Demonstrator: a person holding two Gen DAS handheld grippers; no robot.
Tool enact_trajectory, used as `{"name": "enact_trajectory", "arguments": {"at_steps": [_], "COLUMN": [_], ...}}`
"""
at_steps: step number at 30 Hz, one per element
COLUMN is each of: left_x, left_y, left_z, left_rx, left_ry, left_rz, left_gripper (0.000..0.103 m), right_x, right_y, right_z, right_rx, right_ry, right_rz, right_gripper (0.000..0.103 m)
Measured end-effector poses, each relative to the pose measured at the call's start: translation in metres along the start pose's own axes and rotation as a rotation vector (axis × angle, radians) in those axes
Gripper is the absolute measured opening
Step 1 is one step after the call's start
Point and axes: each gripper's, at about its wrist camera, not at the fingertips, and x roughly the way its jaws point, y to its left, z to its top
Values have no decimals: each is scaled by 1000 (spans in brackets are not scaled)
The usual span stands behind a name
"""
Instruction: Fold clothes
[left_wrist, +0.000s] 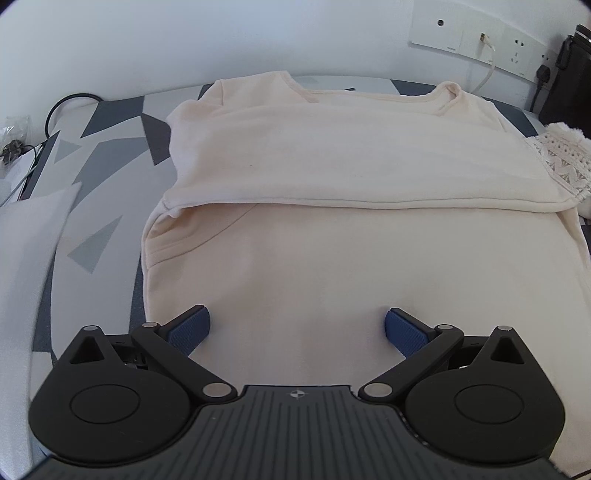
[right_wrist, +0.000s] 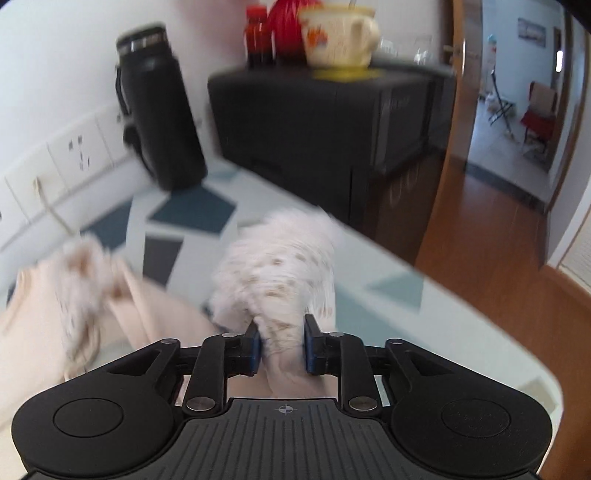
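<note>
The left wrist view showed what the other could not: the whole cream top (left_wrist: 332, 206) lay flat on a table (left_wrist: 99, 155) covered with a grey and white geometric pattern, its lower part folded up so that a straight hem crossed the middle, and the neckline pointed to the white wall. The cloth looked soft, smooth and a little thick. The left gripper (left_wrist: 297, 328) stood above the near part of the top with its blue ribbed pads (left_wrist: 190, 328) wide apart and nothing between them, so its jaws were released. At the right edge a lace sleeve (left_wrist: 561, 162) with a fluffy rim lay on the table. The right wrist view, which was blurred, showed this lace from close by: the right gripper (right_wrist: 282, 347) had its jaws closed on a bunch of the white lace sleeve (right_wrist: 277, 266), which stood out between the pads. Only this view showed the black flask (right_wrist: 159, 110), the dark cabinet (right_wrist: 314, 129) with a cream mug (right_wrist: 340, 33) and a red bottle (right_wrist: 258, 29) on top, and the wooden floor (right_wrist: 480, 229) beyond the rounded table edge.
</note>
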Motion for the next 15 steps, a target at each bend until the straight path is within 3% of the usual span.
{"name": "enact_trajectory", "arguments": {"at_steps": [3,7,9,11,15], "left_x": [-1,-4,-5,-6,-11], "left_y": [7,9,9,10,15], "left_z": [-2,-5,-7,-8,-14], "left_rx": [-25,-35,-41,-47,-58], "left_ry": [3,6,10,18,33], "left_rz": [12,25,29,33,38], "left_gripper": [103,103,103,103,103], "right_x": [-11,-48,-57,-55,-21], "right_y": [10,22,32,44,70], "right_z": [-9,-12,-7,-3,-1], "right_rx": [-28,-23,-41,-69,-84], "right_ry": [-43,-235,-290,-285,-151], "right_rz": [-4,78,151,251,404], "right_gripper": [49,57,57,57,55]}}
